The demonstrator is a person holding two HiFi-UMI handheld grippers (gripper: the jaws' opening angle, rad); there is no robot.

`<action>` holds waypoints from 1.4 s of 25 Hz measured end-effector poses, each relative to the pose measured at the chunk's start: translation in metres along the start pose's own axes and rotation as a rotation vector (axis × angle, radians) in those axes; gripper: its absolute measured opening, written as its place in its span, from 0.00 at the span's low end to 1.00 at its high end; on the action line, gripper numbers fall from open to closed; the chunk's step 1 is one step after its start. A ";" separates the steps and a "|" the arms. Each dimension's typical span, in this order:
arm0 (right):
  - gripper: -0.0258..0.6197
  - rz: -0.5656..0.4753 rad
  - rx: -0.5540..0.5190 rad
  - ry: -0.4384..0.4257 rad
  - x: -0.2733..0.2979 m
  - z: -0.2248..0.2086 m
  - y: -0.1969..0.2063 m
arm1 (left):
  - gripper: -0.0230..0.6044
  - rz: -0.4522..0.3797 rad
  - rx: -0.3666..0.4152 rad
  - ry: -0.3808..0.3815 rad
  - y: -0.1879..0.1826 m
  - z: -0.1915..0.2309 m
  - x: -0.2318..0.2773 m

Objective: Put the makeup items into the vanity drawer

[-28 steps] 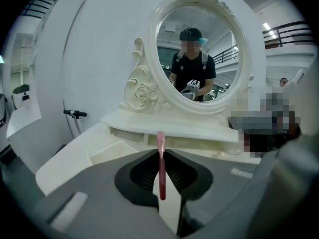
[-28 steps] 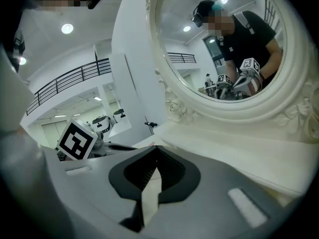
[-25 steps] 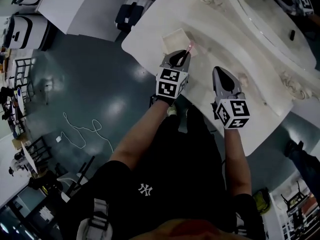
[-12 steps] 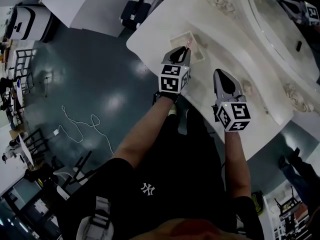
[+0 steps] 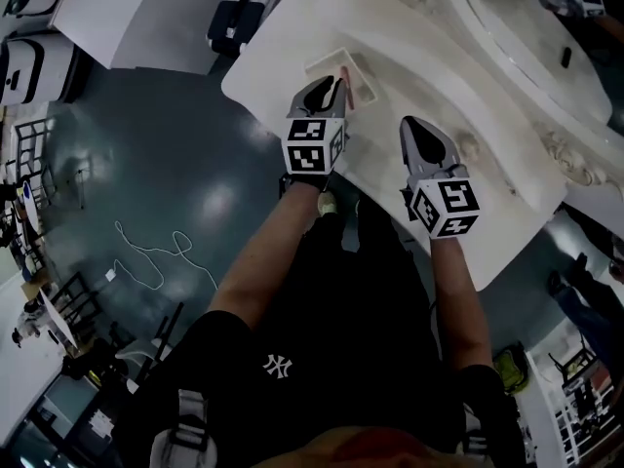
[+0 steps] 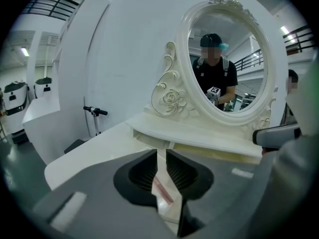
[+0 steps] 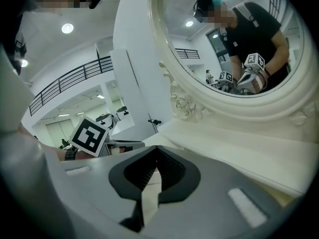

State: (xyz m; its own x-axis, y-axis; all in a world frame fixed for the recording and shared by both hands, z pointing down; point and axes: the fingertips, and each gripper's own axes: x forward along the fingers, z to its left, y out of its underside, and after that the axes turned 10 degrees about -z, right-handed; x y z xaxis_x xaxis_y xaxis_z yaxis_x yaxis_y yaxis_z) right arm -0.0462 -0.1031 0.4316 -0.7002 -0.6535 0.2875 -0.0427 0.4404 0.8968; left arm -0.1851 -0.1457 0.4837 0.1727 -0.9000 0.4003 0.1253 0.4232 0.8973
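My left gripper (image 5: 336, 82) hangs over the small open white drawer (image 5: 325, 59) on the vanity top (image 5: 283, 27). It is shut on a slim pink makeup stick (image 5: 343, 74), whose tip sticks out past the jaws. In the left gripper view the pink stick (image 6: 162, 188) shows in the narrow slit of the left gripper (image 6: 162, 152). My right gripper (image 5: 417, 127) hovers over the vanity to the right of the drawer. The jaws of the right gripper (image 7: 156, 151) are shut with nothing between them.
An oval mirror (image 5: 512, 27) in an ornate white frame (image 6: 172, 96) stands along the back of the vanity. A small round knob (image 5: 468, 147) sits on the top near my right gripper. Suitcases (image 5: 229, 25) and a cable (image 5: 156, 252) lie on the dark floor to the left.
My left gripper has carried the pink stick from beside the drawer to over it. The right gripper has stayed shut and barely moved.
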 end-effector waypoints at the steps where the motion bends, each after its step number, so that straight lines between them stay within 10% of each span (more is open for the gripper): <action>1: 0.08 -0.006 0.000 0.003 0.000 0.001 -0.001 | 0.12 -0.006 0.008 0.002 -0.003 0.001 -0.002; 16: 0.08 -0.082 0.040 0.245 -0.088 -0.035 0.014 | 0.04 -0.025 0.131 0.231 -0.002 -0.098 -0.024; 35: 0.08 -0.205 0.172 0.569 -0.260 -0.071 0.071 | 0.05 0.183 0.314 0.711 0.156 -0.320 -0.099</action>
State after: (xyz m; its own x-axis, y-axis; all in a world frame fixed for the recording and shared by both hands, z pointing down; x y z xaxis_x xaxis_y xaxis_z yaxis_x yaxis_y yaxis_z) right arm 0.1828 0.0542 0.4439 -0.1786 -0.9395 0.2923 -0.2829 0.3335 0.8993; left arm 0.1296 0.0429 0.5241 0.7591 -0.4915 0.4268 -0.2281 0.4132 0.8816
